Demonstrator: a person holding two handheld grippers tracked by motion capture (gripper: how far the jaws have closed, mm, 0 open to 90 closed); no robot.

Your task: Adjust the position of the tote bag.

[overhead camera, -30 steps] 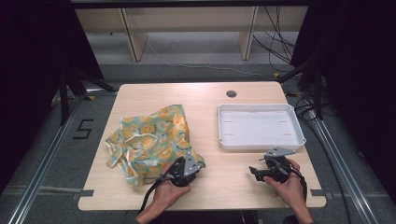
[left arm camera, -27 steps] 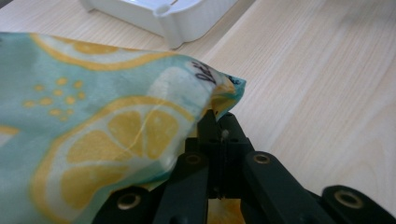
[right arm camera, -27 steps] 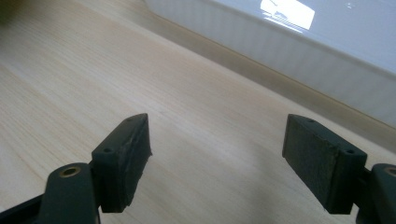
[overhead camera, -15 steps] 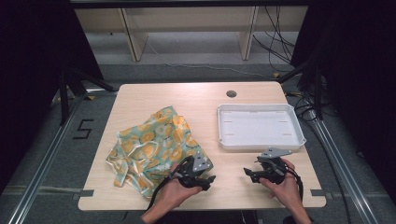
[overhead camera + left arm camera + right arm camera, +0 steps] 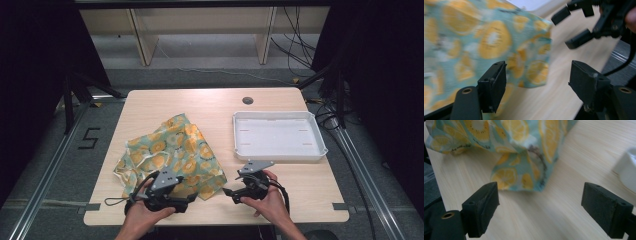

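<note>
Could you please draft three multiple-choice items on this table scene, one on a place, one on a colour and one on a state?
1. Where does the white tray sit relative to the lemon-print cloth?
A. To its right
B. On top of it
C. To its left

2. What is the cloth's background colour?
A. Red
B. Pale teal
C. Black

3. How do the left tongs stand?
A. Clamped on the cloth
C. Shut on the tray
B. Open, holding nothing

Answers:
1 A, as the high view shows the tray on the table's right half, apart from the cloth.
2 B, as yellow lemon slices lie on pale teal.
3 B, as the left gripper view shows a wide gap between the jaws, which have just been opening, with the cloth beyond them.
</note>
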